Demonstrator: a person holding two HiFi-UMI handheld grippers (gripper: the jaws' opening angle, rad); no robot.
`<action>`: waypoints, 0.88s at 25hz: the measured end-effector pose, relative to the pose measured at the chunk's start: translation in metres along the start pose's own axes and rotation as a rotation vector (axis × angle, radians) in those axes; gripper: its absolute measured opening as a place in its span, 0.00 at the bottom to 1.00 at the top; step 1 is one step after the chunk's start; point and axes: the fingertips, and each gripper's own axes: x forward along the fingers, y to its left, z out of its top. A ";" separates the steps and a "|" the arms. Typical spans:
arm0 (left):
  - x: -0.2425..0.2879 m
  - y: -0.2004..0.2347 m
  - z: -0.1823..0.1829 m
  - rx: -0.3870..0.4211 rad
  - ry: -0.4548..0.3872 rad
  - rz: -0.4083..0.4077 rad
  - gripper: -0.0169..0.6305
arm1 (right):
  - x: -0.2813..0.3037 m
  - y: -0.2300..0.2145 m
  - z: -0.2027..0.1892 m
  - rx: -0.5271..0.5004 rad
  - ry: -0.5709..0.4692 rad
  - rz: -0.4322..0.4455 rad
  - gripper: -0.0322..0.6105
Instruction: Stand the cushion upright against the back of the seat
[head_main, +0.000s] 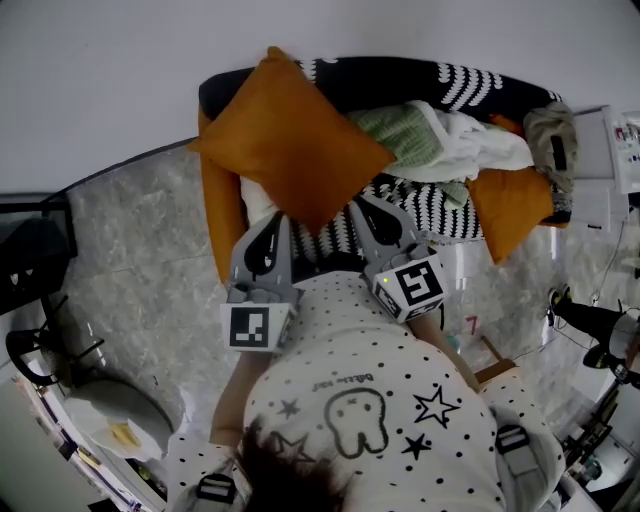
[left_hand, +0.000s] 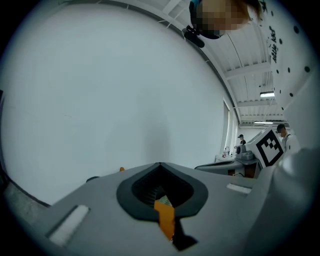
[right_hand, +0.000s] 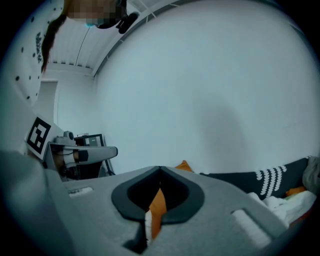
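Orange cushion (head_main: 290, 140) pinched by left tongs (head_main: 277, 222) and right tongs (head_main: 362, 208); sofa (head_main: 390, 72) holds heaped clothes (head_main: 450, 145).

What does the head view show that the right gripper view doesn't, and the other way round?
Head view only: the whole orange cushion held up over the sofa, and the marble floor. Right gripper view only: close up, the right gripper's fingers shut on a fold of the cushion's cloth, and the ceiling. Both: the left gripper, the sofa's patterned back, the white wall.
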 end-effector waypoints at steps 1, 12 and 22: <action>0.000 0.002 0.000 -0.007 0.000 0.003 0.03 | 0.004 0.003 -0.005 0.009 0.023 0.015 0.05; 0.006 -0.004 0.003 0.007 0.000 0.009 0.03 | 0.019 0.022 -0.027 -0.029 0.172 0.122 0.05; 0.004 -0.002 0.007 0.023 -0.014 0.025 0.03 | 0.019 0.023 -0.020 -0.047 0.143 0.117 0.05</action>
